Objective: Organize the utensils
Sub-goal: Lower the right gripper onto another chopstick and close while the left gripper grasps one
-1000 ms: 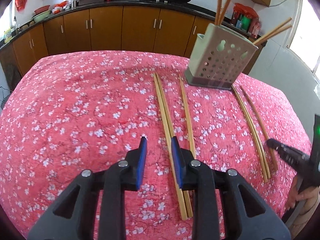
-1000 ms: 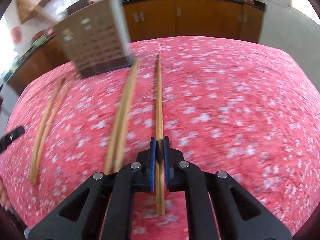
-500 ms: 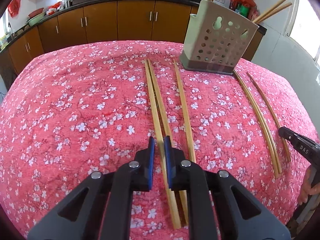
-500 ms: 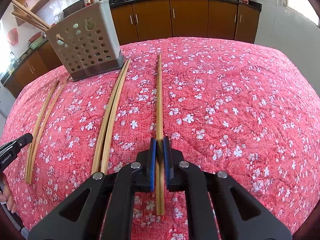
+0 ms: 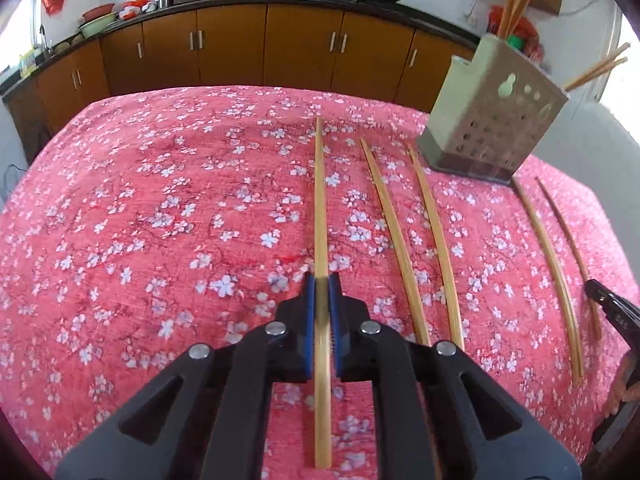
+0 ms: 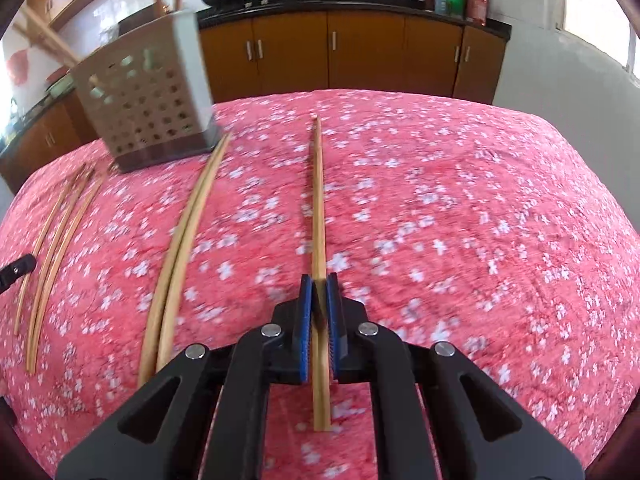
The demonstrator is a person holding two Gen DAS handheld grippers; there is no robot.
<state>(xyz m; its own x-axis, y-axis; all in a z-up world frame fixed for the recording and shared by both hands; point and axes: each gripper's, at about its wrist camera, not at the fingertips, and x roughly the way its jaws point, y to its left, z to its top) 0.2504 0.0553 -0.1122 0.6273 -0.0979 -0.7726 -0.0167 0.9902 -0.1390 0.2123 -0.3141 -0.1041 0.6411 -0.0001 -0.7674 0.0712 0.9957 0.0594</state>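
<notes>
Between the blue pads of the left gripper (image 5: 322,296) sits one bamboo chopstick (image 5: 320,200), pinched roughly a third of the way up from its butt end, the tip pointing off toward the cabinets. The right gripper (image 6: 319,294) is likewise pressed shut on a single chopstick of its own (image 6: 318,200), held at about the same place along the shaft. Each stick looks light and stiff, with a smooth rounded surface that could roll or pivot between flat pads; a hold nearer the thick end probably gives more to bite on, while the long free tip will likely swing if the wrist turns quickly. Just right of the left gripper lie two loose chopsticks (image 5: 404,236) on the red floral cloth (image 5: 160,200), and another pair (image 5: 556,264) rests further right. Beyond them stands the perforated holder (image 5: 492,120), already carrying several sticks upright. Its open top is narrow, so each tip seems to need lining up before release.
</notes>
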